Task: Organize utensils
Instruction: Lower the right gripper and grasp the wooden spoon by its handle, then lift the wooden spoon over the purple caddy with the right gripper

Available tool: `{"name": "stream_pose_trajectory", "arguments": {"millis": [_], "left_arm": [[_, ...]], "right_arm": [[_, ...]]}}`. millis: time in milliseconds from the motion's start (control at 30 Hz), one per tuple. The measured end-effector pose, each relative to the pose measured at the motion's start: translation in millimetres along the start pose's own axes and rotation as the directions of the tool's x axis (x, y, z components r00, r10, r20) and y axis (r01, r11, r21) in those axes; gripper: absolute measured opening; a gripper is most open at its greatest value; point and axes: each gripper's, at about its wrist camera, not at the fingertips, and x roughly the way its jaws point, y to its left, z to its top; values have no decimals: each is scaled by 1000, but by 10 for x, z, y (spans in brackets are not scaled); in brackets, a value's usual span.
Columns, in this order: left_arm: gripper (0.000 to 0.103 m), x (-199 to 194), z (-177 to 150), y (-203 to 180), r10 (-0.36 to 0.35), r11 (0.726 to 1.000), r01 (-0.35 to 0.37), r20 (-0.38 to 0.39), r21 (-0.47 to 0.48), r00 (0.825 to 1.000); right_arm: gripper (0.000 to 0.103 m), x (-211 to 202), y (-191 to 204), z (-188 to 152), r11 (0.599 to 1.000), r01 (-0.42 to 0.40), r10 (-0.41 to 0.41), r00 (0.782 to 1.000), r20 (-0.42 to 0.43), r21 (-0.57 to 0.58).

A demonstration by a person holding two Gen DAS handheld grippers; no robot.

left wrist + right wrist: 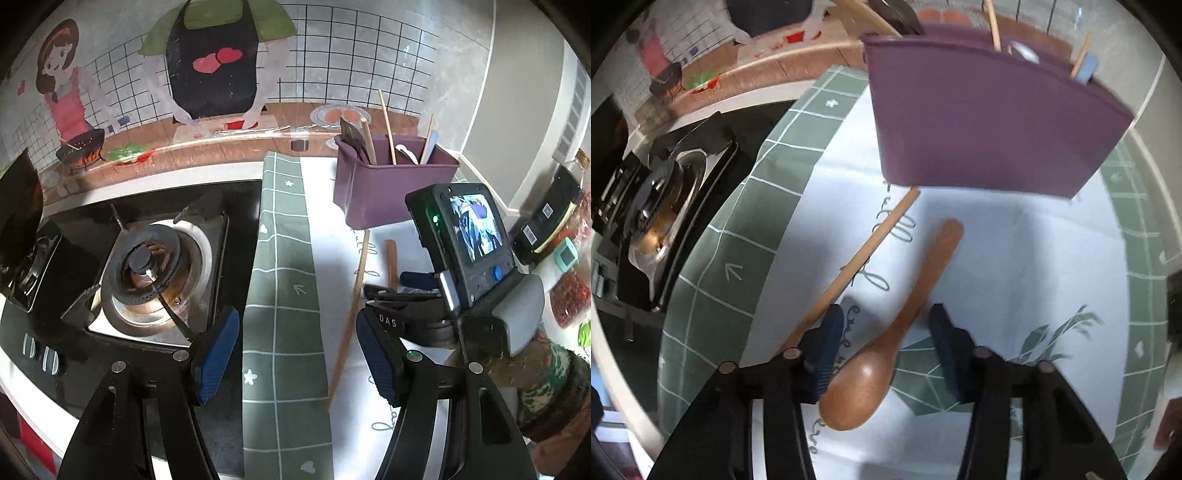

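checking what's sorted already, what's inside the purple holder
Sticking out of the purple holder: a dark flat tool with a wooden handle, a chopstick, a white spoon and a blue-tipped handle. Its walls hide their lower ends and anything shorter.

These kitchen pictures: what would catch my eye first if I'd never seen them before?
Probably the purple utensil holder, standing on the white and green cloth with sticks and handles poking out. Just in front of it lie a wooden spoon and a long wooden stick, the spoon between the open pads of the right gripper. Left of the cloth sits a gas burner.
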Motion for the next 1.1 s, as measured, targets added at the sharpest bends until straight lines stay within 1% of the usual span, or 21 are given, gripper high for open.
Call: {"name": "stream_pose_trajectory", "arguments": {"millis": [33, 67, 167, 267, 300, 367, 433, 467, 533, 567, 600, 633, 700, 800, 867, 900, 933, 967, 1000, 1033, 1100], "left_arm": [[67, 17, 8, -13, -5, 1000, 5, -6, 5, 1000], [67, 36, 20, -25, -8, 1000, 8, -11, 10, 1000], [67, 126, 57, -107, -29, 999, 30, -39, 32, 999], [67, 260, 114, -201, -82, 995, 86, -85, 52, 993], [67, 327, 136, -241, -109, 991, 116, -108, 59, 988], [67, 495, 188, -320, -155, 982, 171, -166, 86, 974], [66, 711, 255, -386, -186, 970, 217, -243, 108, 952], [63, 802, 276, -417, -190, 967, 228, -275, 112, 942], [49, 1032, 331, -455, -191, 963, 245, -354, 114, 916], [38, 1148, 366, -468, -187, 963, 245, -384, 108, 904], [36, 1231, 392, -483, -183, 965, 243, -404, 101, 896], [36, 1343, 435, -507, -181, 965, 244, -435, 94, 882], [36, 1483, 488, -561, -163, 967, 236, -474, 99, 865], [36, 1626, 565, -677, -98, 969, 197, -507, 145, 856], [34, 1724, 602, -760, -40, 970, 157, -523, 183, 851], [26, 1771, 615, -792, -18, 971, 140, -528, 192, 849], [24, 1809, 619, -815, -7, 972, 131, -537, 194, 844], [18, 1811, 644, -839, -6, 973, 126, -530, 191, 848], [9, 1818, 659, -859, -11, 975, 126, -533, 181, 846], [8, 1816, 665, -870, -17, 977, 126, -530, 170, 848], [7, 1755, 645, -898, -47, 980, 139, -506, 144, 861]], "right_arm": [[25, -15, -8, -16, 1000, 7, -7, 1000, 0, -12], [17, -32, -43, -16, 1000, 3, -3, 1000, -2, -14], [9, -121, -226, -68, 1000, -15, 15, 1000, -1, -6], [9, -242, -441, -194, 1000, -4, 4, 1000, 11, 1], [9, -280, -518, -232, 1000, -5, 5, 1000, 13, 9], [9, -379, -720, -329, 1000, 3, -4, 1000, 25, 30], [9, -472, -917, -449, 999, 8, -9, 999, 35, 51], [9, -525, -1013, -510, 998, 8, -10, 999, 40, 63], [9, -585, -1128, -560, 997, 6, -10, 999, 48, 79], [9, -624, -1198, -600, 996, 5, -10, 998, 55, 88], [9, -652, -1250, -628, 995, 0, -6, 998, 61, 96], [9, -670, -1289, -648, 994, -8, 1, 998, 65, 105], [9, -708, -1378, -696, 992, -21, 13, 997, 74, 121], [9, -746, -1464, -748, 991, -27, 16, 996, 86, 130], [9, -768, -1501, -784, 991, -31, 19, 996, 91, 133], [9, -778, -1521, -794, 990, -37, 25, 995, 93, 134], [9, -789, -1534, -802, 990, -44, 31, 995, 97, 133], [9, -800, -1547, -808, 990, -49, 36, 994, 101, 133], [9, -820, -1559, -816, 990, -57, 43, 993, 107, 132], [9, -838, -1565, -819, 989, -64, 50, 992, 112, 131], [9, -883, -1569, -817, 989, -81, 65, 989, 130, 127]]}}
